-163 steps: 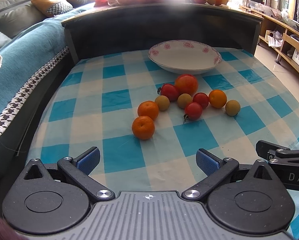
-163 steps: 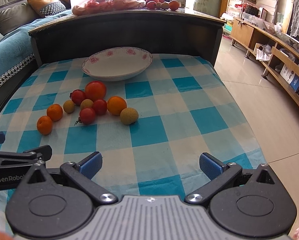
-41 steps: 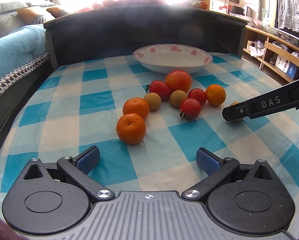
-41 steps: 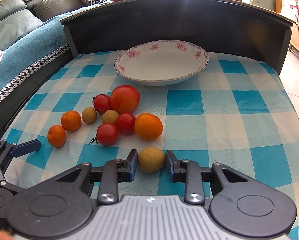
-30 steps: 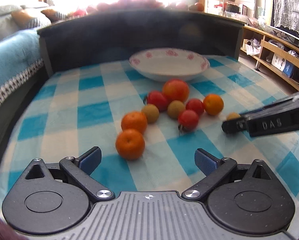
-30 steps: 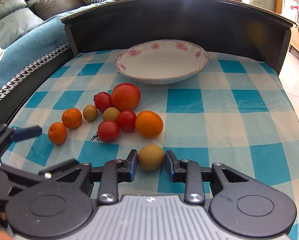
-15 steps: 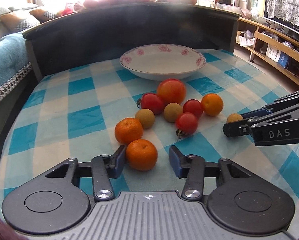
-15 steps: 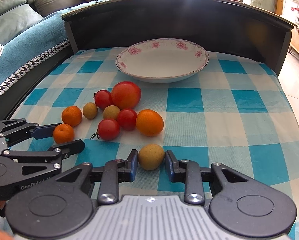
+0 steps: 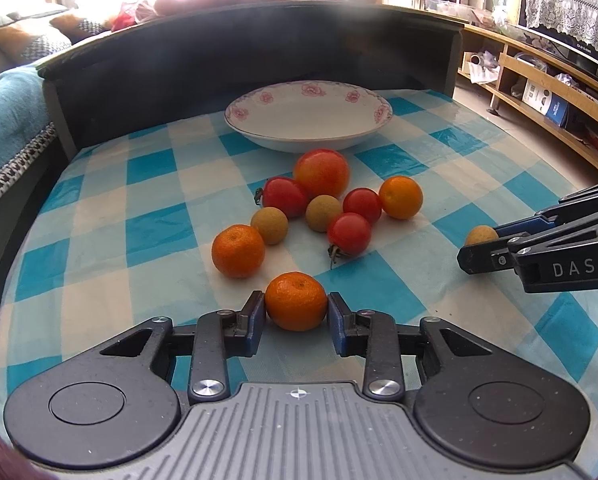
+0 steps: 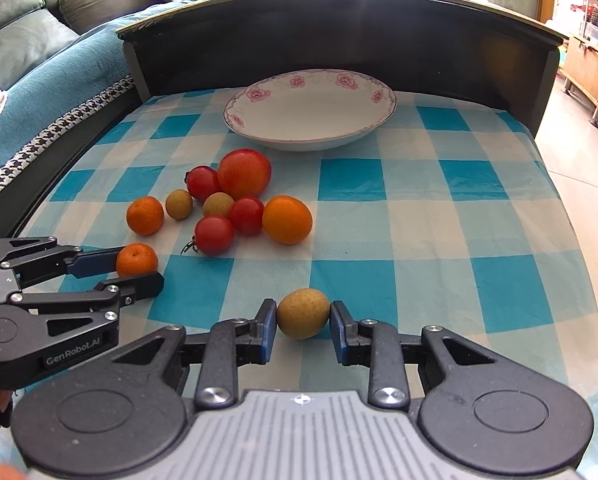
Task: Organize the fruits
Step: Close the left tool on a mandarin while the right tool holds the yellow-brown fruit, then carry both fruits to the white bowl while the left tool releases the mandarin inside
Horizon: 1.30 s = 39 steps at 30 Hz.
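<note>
While the left tool [image 9: 297, 314] clamps a dimpled round mandarin [image 9: 296, 301], the right tool [image 10: 303, 332] pinches a speckled tan fruit [image 10: 303, 313].

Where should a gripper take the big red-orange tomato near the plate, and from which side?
Grip the big tomato across its widest middle, coming from above. Small tomatoes crowd its near and left sides, so a low approach would likely knock them; its top is clear.
</note>
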Tool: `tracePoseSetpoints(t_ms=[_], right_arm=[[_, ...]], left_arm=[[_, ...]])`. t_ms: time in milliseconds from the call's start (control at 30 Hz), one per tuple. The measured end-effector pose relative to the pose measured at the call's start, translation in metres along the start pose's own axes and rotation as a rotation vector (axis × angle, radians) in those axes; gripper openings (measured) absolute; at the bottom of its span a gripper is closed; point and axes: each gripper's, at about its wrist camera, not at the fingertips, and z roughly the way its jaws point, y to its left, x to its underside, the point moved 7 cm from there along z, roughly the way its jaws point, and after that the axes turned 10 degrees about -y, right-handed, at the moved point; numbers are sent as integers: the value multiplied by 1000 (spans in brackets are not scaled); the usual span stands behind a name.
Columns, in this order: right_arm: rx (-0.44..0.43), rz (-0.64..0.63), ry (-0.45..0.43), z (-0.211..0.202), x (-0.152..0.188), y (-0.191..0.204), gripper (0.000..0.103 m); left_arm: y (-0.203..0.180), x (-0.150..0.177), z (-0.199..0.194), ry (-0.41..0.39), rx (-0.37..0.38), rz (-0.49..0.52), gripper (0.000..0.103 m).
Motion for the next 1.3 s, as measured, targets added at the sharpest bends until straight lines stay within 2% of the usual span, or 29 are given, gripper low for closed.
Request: tracePoseSetpoints(t_ms=[300,500,633,900,1033,1300], right_arm=[[-1,15,-34,-26,-10,6,32],[-3,10,-107,-55,-35,15,32],[0,32,-145,-62,-54,11,32],[-9,89,-146,-39,-84,-3,32],[-13,72,-155,-22,-104,-4,32],[-2,68,-124,21,-123,-19,32]], left_arm=[[-7,-12,-29,-23,6,0,41],[-3,-39,-52,-68,0,-25,41],[-4,-61,-52,-102,15,-32,41],[-6,-94,-25,-127,42,-49,41],[-3,-106,-10,-133,45,-63,41],[5,-121,33,-121,63,-95,41]])
